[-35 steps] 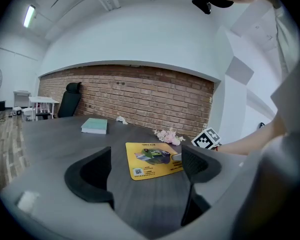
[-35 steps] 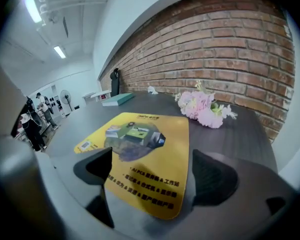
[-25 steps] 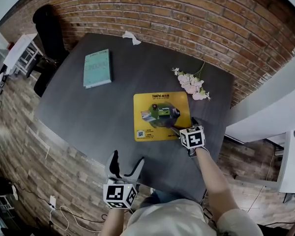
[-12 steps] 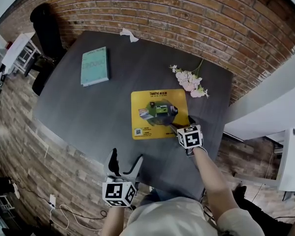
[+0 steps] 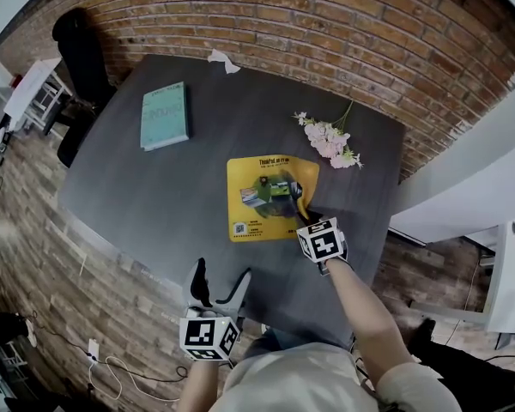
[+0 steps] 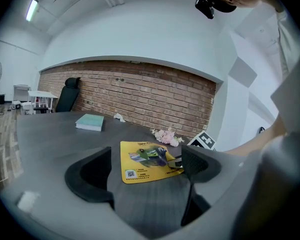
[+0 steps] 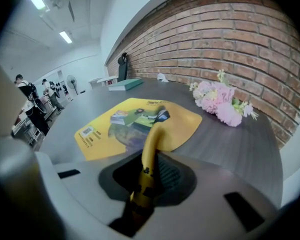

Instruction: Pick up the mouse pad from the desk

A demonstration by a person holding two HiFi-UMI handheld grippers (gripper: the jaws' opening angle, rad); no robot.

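The yellow mouse pad [image 5: 257, 202] with a printed picture lies on the dark desk [image 5: 154, 187]. Its near right corner is curled up off the desk. My right gripper [image 5: 307, 216] has its jaws closing on that corner. In the right gripper view the pad's yellow edge [image 7: 149, 149] runs up between the two pads and is pinched there [image 7: 147, 173]. My left gripper [image 5: 216, 283] hovers at the desk's front edge, apart from the pad, jaws open and empty. The left gripper view shows the mouse pad [image 6: 142, 161] ahead of the left gripper [image 6: 145, 173].
A teal book [image 5: 165, 115] lies at the far left of the desk. A pink flower sprig [image 5: 330, 142] rests just beyond the pad, and a crumpled tissue [image 5: 223, 60] lies at the far edge. A black office chair [image 5: 81, 50] stands at the far left. A brick wall [image 5: 343, 33] backs the desk.
My right gripper slid left onto the pad's near right corner and its jaws closed on it; the corner now curls up. The left gripper stayed put.
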